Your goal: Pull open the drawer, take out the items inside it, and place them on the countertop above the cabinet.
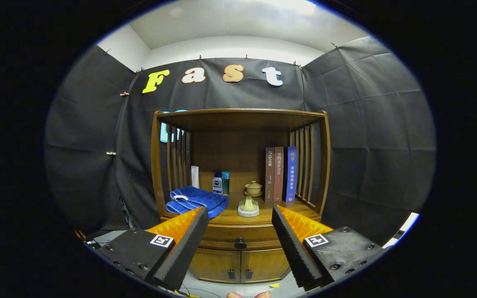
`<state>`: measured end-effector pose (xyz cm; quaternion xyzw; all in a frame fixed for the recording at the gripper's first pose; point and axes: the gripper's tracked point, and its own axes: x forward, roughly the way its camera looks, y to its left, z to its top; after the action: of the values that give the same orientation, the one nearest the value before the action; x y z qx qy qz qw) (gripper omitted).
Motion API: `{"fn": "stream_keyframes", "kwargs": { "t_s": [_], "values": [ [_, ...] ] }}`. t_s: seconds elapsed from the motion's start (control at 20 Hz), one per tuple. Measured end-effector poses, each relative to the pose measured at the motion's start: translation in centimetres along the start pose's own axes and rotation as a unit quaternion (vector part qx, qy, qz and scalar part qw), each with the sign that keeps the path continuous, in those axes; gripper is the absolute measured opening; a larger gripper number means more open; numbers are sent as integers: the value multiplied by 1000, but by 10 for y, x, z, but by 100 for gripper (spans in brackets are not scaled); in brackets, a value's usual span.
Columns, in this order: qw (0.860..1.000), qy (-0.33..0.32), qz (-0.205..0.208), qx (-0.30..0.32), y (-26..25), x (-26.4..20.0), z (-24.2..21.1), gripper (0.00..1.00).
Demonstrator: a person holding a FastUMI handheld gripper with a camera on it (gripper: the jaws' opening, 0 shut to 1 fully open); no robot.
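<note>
Brown wood all over this one: the curved-front wooden drawer [238, 236] with its dark round knob [240, 243] sits shut, right under the countertop [263, 216] and above the two small cabinet doors [238, 265]. The knob lands pretty much dead centre between the two fingers, well beyond them.

The gripper [239, 219] is spread wide, holding nothing, fingers apart with the whole drawer front showing in the gap.

Up on the countertop, a folded blue towel [197, 200] lies off to the left, its front edge tucked behind the left fingertip. Behind it stand a white and blue pump bottle [217, 183] and a teal bottle [225, 183], just beside each other, and a white tube [195, 176] by the slatted side. In the middle there's a pale green ceramic piece on a round base [248, 206], with a small lidded beige pot [254, 188] behind it. To the right, three upright books [280, 174] lean against the right slats, two brown and one blue.

A fingertip or two of a person's hand [249, 294] peeks in below the fingers.
</note>
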<state>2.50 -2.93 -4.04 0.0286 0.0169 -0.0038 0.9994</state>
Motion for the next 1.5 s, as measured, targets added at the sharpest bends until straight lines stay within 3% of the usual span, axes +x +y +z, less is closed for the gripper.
{"fn": "stream_keyframes", "kwargs": {
  "t_s": [1.5],
  "values": [
    [1000,1,2,-3,6,1,-2,99]
  ]
}}
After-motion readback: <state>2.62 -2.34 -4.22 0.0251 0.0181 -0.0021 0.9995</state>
